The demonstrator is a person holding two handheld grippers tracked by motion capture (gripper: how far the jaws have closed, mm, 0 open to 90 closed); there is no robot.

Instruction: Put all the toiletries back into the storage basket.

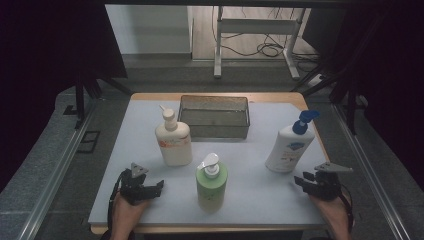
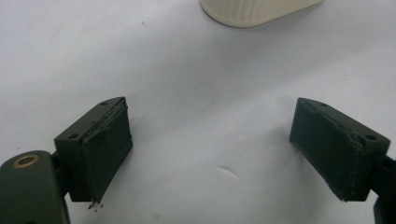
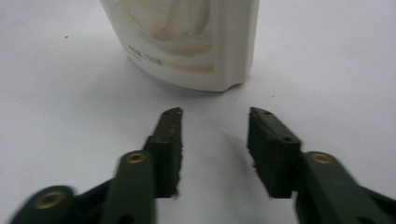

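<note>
Hands rest low on the counter (image 1: 150,195); left claw (image 1: 159,187) gapes wide, right claw (image 1: 300,182) released, empty, near a smooth white bottle (image 1: 287,147).

A white tabletop (image 1: 250,195) carries three pump bottles and a tray. The cream bottle (image 1: 173,141) with an orange label stands upright left of centre, just in front of the dark rectangular tray (image 1: 214,116) at the far middle. The green bottle (image 1: 211,184) with a white pump stands nearest the front edge, between the two hands. The white bottle (image 1: 289,145) with a blue pump leans on the right side. The left gripper (image 1: 156,186) rests low at the front left, fingers pointing toward the green bottle, apart from it. The right gripper (image 1: 303,181) sits at the front right, just below the white bottle, nothing between its fingers.
</note>
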